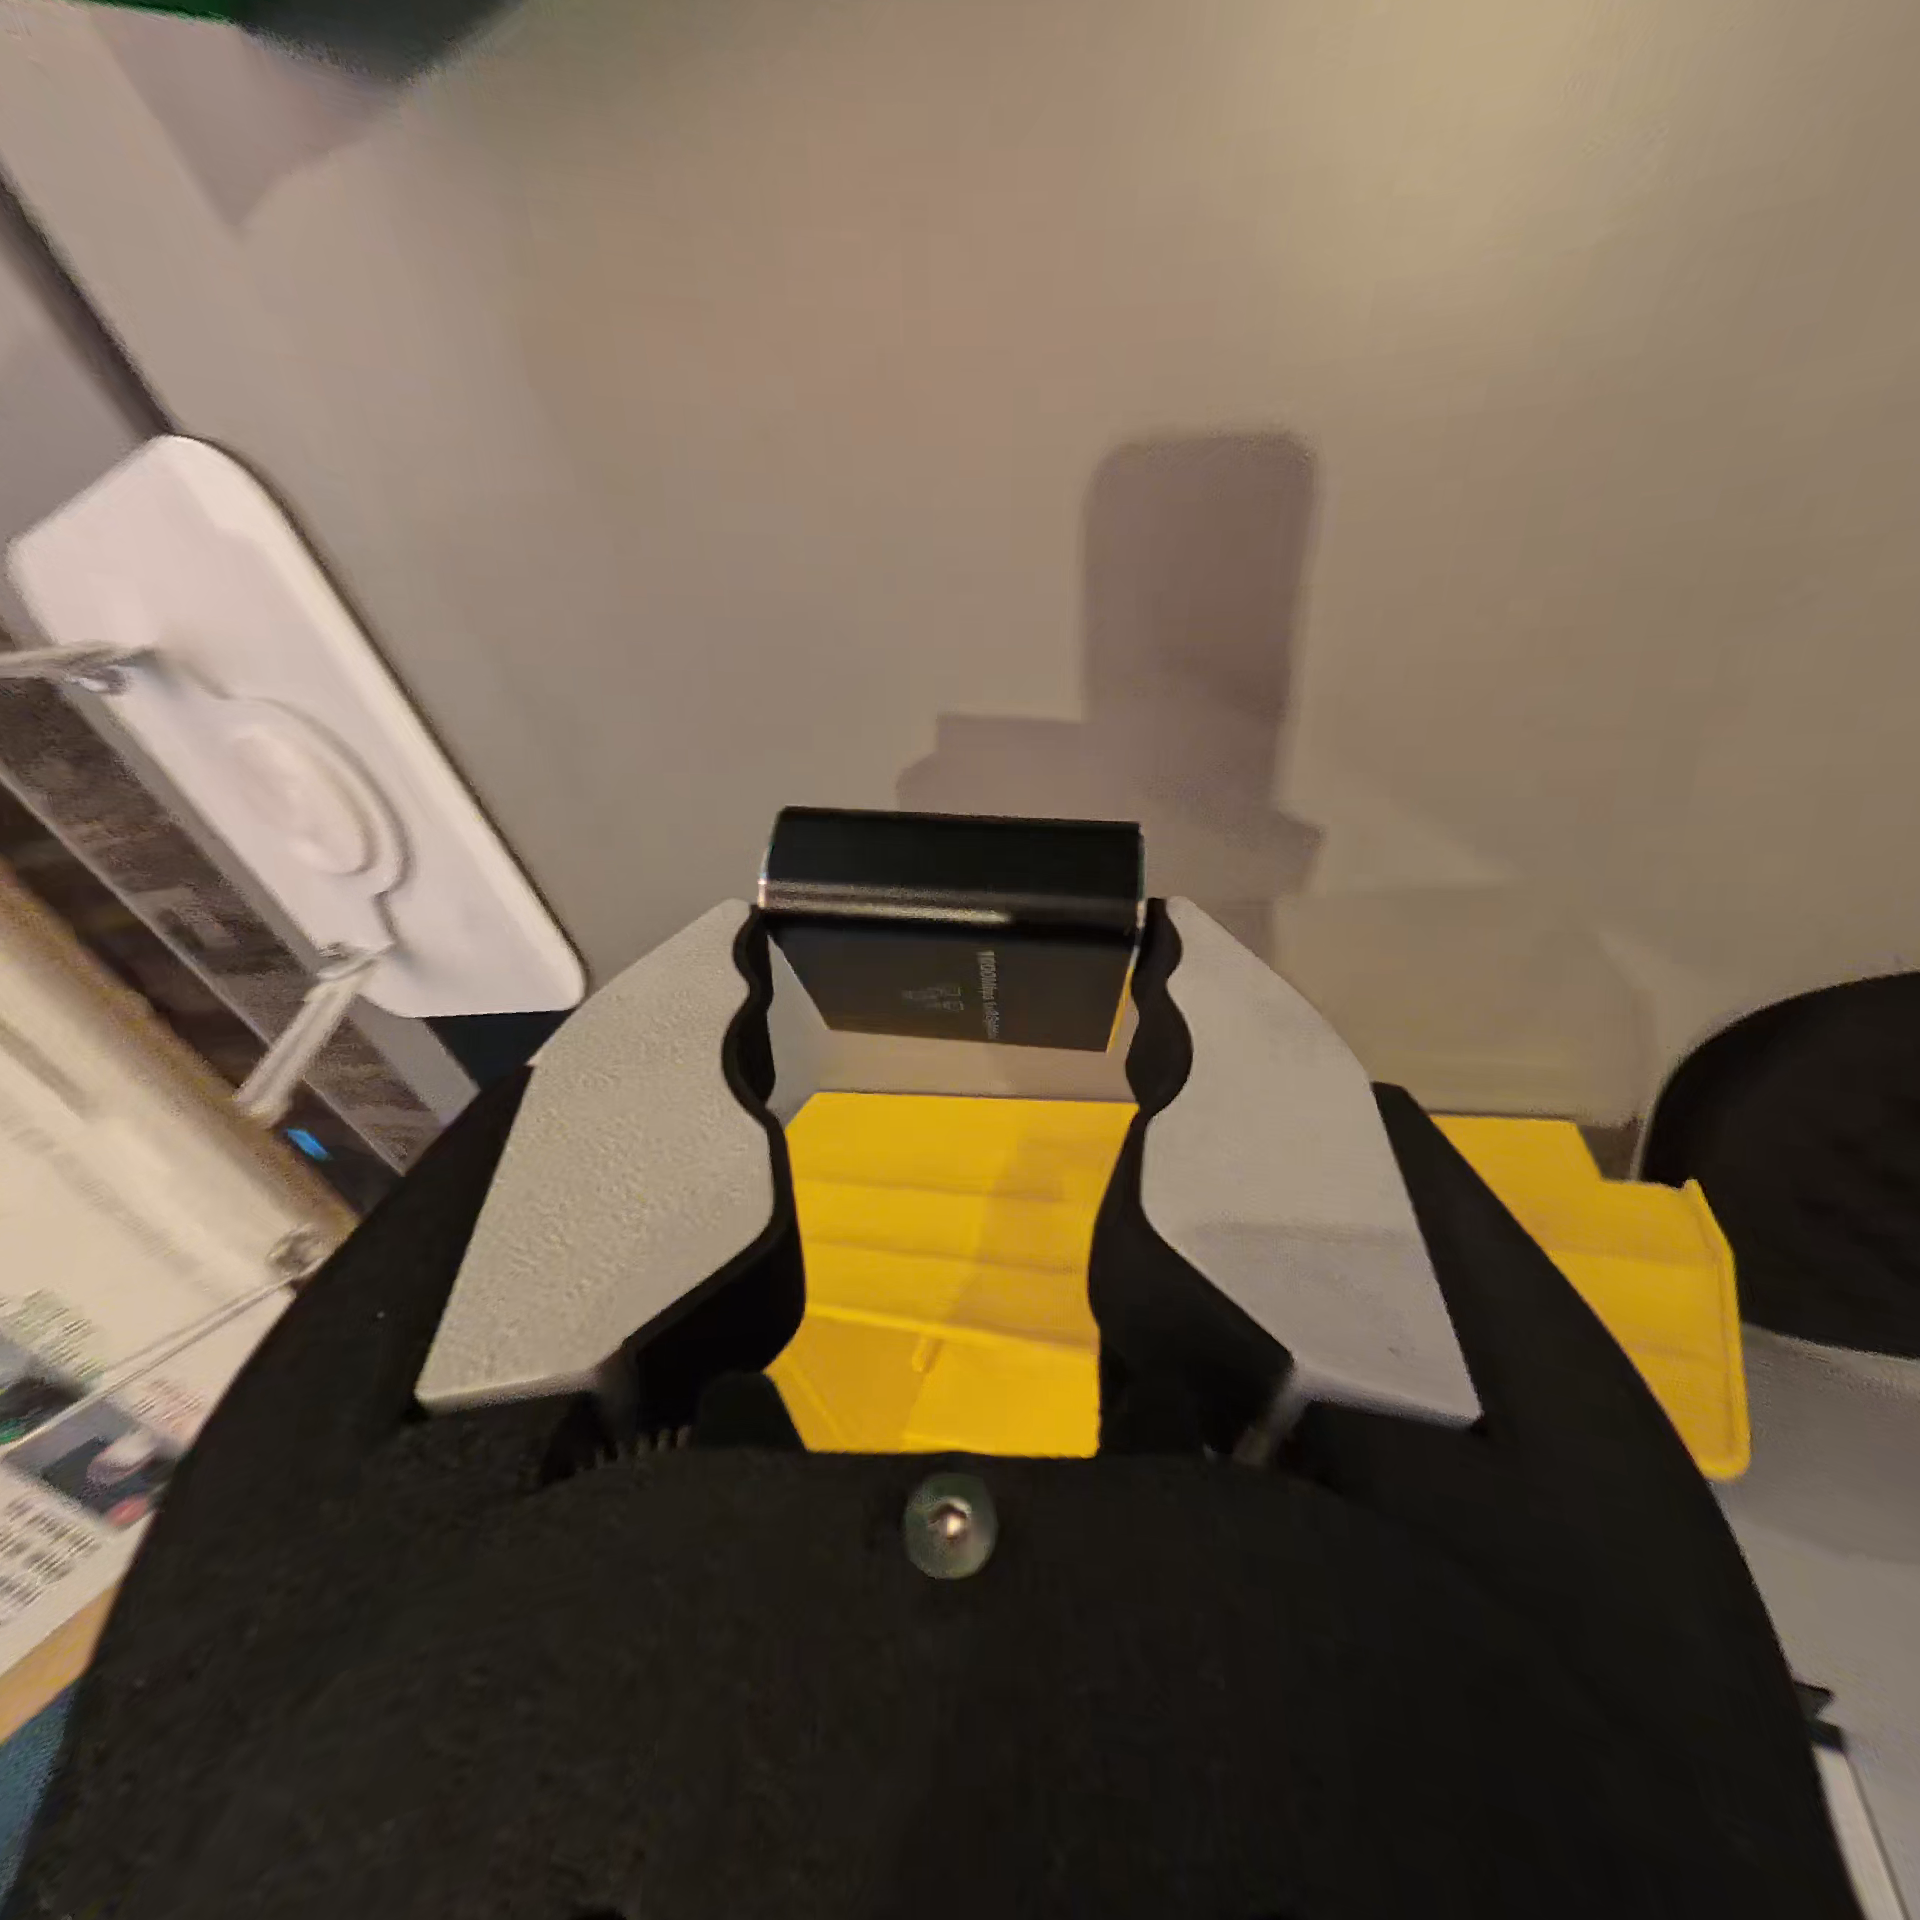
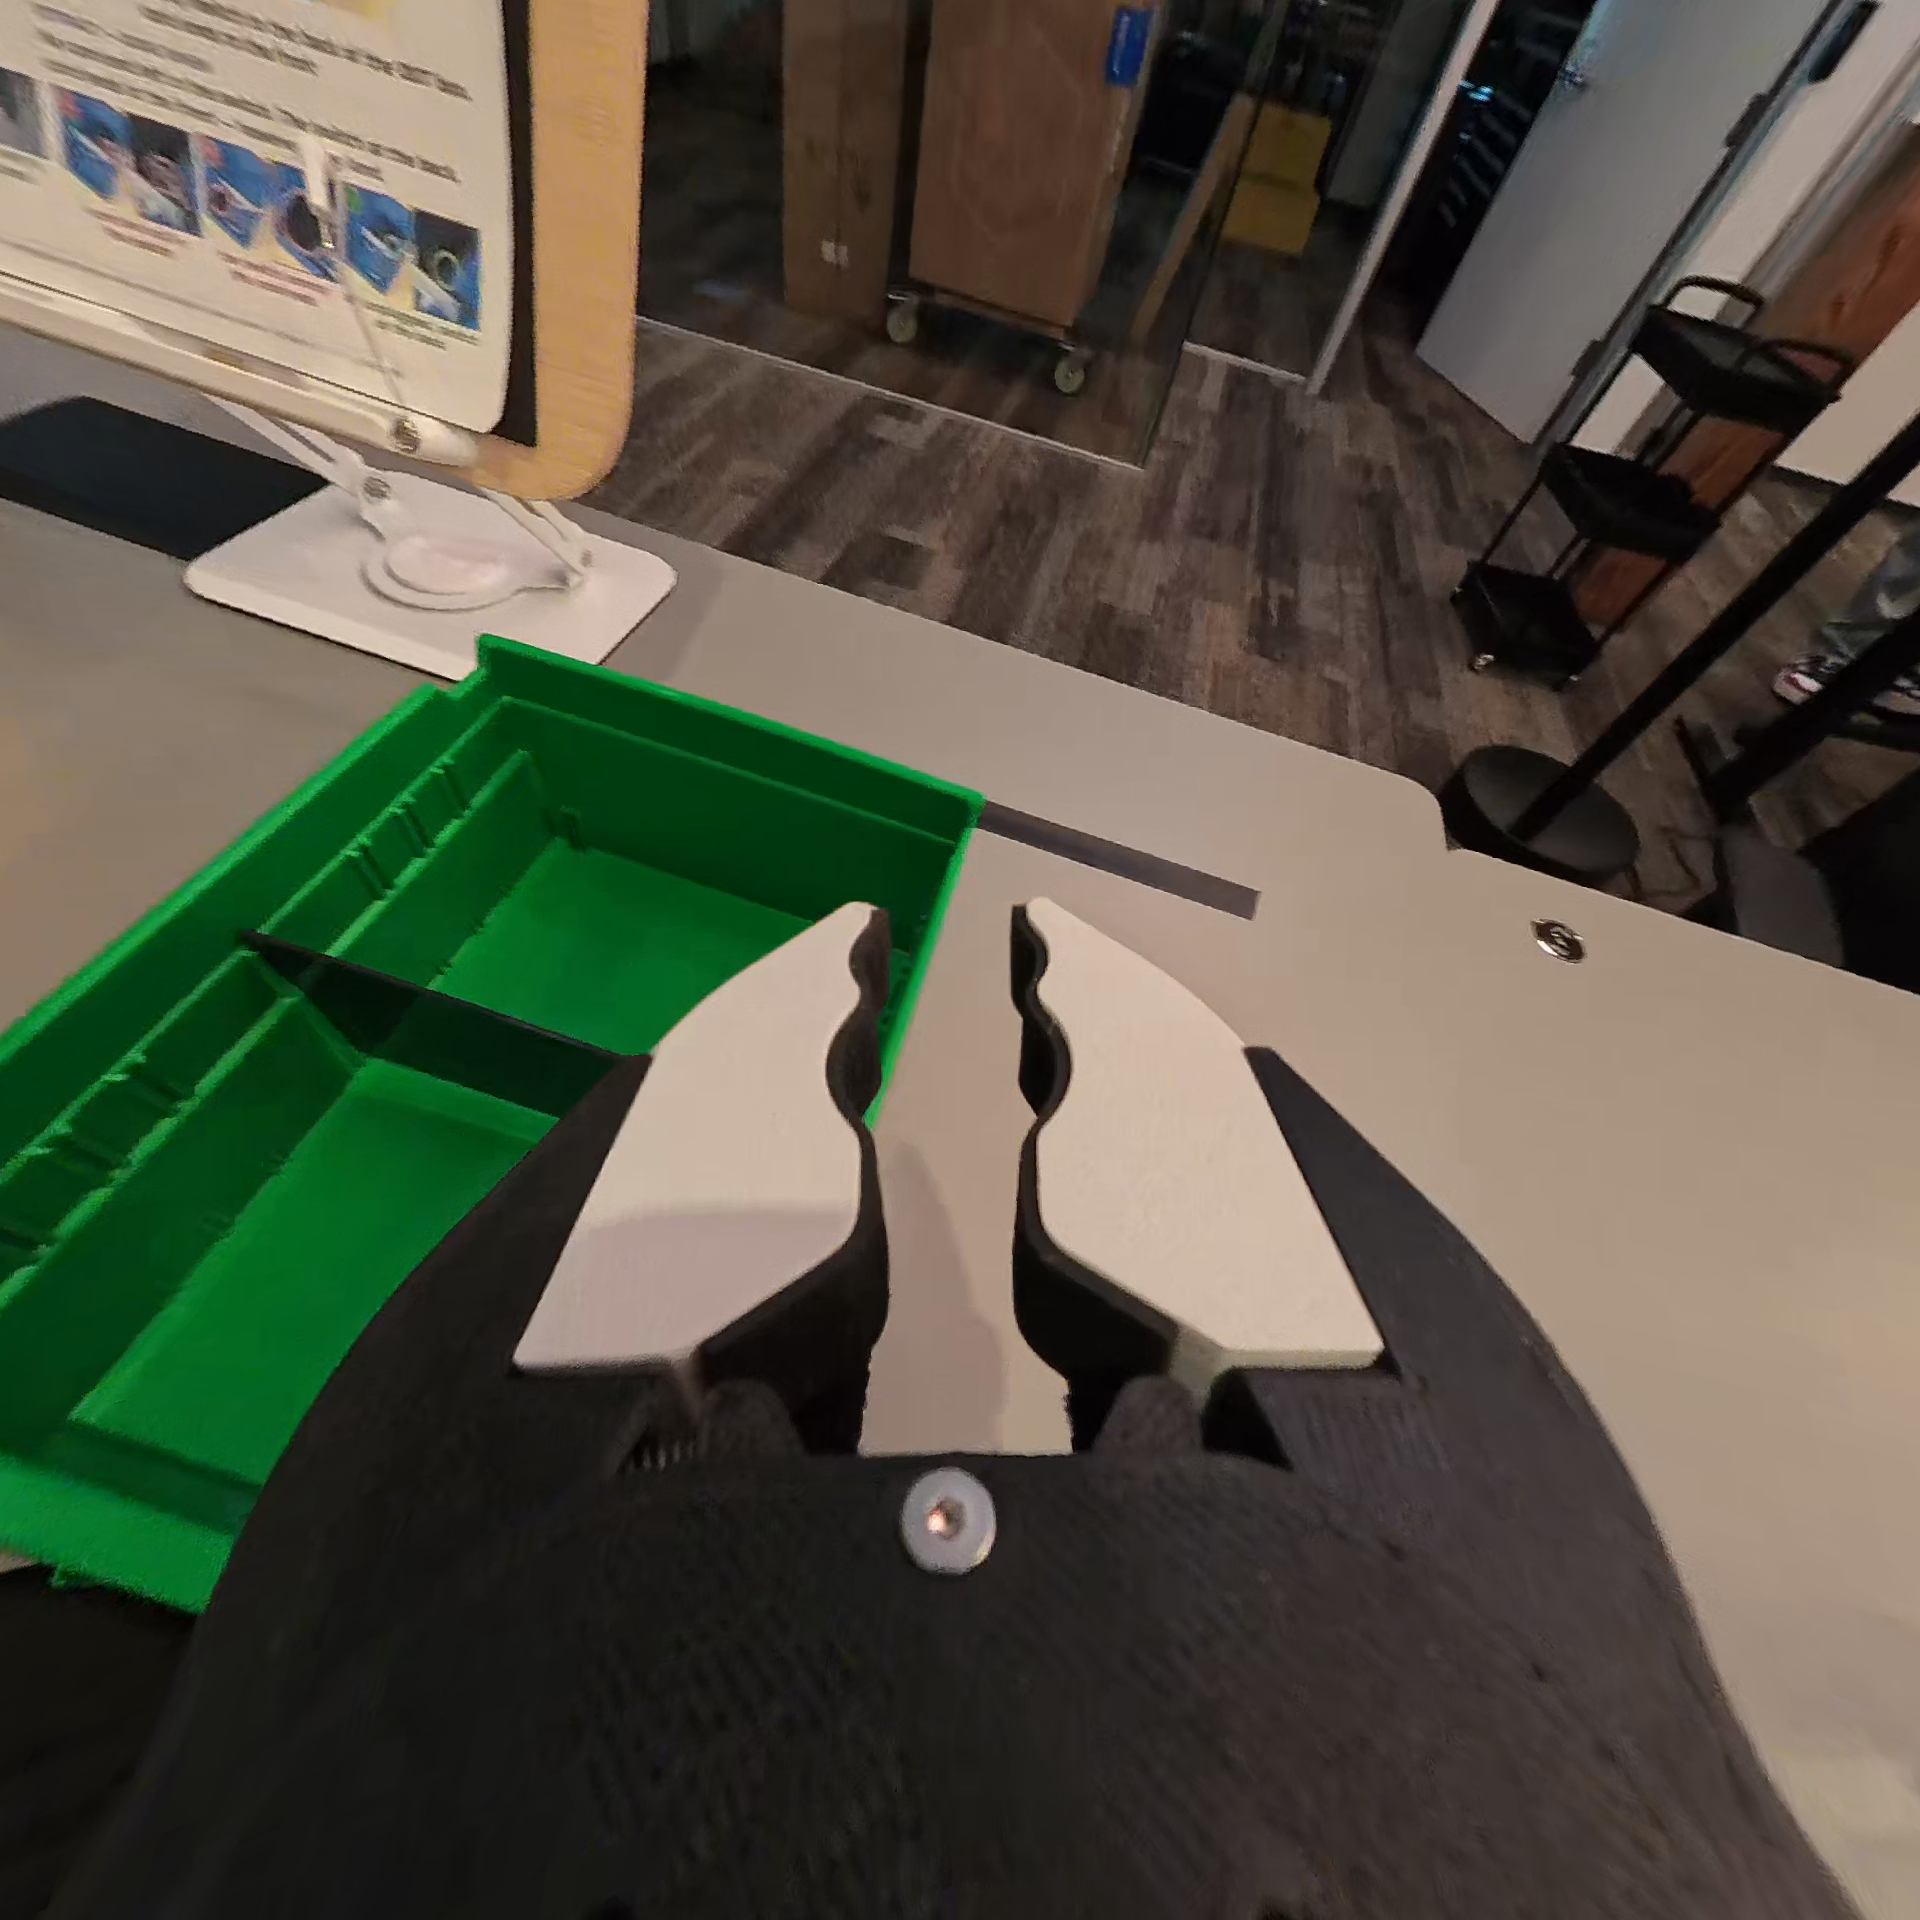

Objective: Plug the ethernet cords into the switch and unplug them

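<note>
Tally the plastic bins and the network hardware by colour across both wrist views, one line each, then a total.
Green bin, divided, nothing in the compartments that show: 1
Yellow bin, below the left gripper: 1
Black switch, clamped between the left gripper's fingers: 1
Ethernet cords in view: 0
Total: 3

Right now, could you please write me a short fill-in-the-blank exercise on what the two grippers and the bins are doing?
1. The left gripper grips a small ____ metal switch box between its pads.
2. Beneath that box lies a ____ plastic bin.
3. The right gripper is open and holds ____.
4. The black divider stands inside the ____ plastic bin.

Missing words: black; yellow; nothing; green
</note>
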Motion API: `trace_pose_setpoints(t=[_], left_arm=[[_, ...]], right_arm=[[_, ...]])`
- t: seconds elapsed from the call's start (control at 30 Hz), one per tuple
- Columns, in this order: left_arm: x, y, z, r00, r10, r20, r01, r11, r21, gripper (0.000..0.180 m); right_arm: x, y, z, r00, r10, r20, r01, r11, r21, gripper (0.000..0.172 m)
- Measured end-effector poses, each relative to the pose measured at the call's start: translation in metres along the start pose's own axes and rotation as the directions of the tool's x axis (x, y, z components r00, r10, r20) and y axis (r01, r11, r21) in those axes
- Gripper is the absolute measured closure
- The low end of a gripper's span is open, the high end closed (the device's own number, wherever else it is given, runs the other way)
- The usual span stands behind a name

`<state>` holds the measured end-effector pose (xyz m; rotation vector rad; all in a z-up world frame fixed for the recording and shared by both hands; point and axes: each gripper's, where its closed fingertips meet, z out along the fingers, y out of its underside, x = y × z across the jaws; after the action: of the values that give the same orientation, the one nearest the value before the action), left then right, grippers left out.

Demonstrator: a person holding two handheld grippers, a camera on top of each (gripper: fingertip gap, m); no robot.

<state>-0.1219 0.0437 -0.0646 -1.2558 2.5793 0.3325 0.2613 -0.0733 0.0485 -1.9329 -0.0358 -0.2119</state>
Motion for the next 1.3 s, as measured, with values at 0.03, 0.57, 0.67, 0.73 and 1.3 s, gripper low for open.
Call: trace_pose_setpoints(t=[0.03, 0.57, 0.67, 0.73, 1.3], left_arm=[[0.005, 0.001, 0.012, 1.000, -0.003, -0.015, 0.002, 1.000, -0.025, 0.114], [0.026, 0.038, 0.086, 0.968, -0.164, -0.188, 0.110, 0.958, -0.266, 0.114], [0.024, 0.035, 0.089, 0.970, -0.157, -0.185, 0.106, 0.960, -0.258, 0.113], [0.022, 0.035, 0.091, 0.967, -0.170, -0.188, 0.117, 0.958, -0.263, 0.113], [-0.001, 0.029, 0.057, 0.957, -0.273, -0.094, 0.264, 0.959, -0.098, 0.093]], right_arm=[[-0.001, 0.000, 0.002, 1.000, 0.009, 0.006, -0.009, 1.000, -0.003, 0.148], [-0.056, 0.151, 0.046, 0.868, 0.488, 0.090, -0.266, 0.611, -0.746, 0.158], [-0.046, 0.153, 0.047, 0.875, 0.484, 0.002, -0.323, 0.587, -0.742, 0.164], [-0.045, 0.154, 0.045, 0.851, 0.526, -0.015, -0.367, 0.573, -0.733, 0.163], [0.004, 0.147, 0.014, 0.812, 0.570, -0.126, -0.523, 0.614, -0.591, 0.144]])
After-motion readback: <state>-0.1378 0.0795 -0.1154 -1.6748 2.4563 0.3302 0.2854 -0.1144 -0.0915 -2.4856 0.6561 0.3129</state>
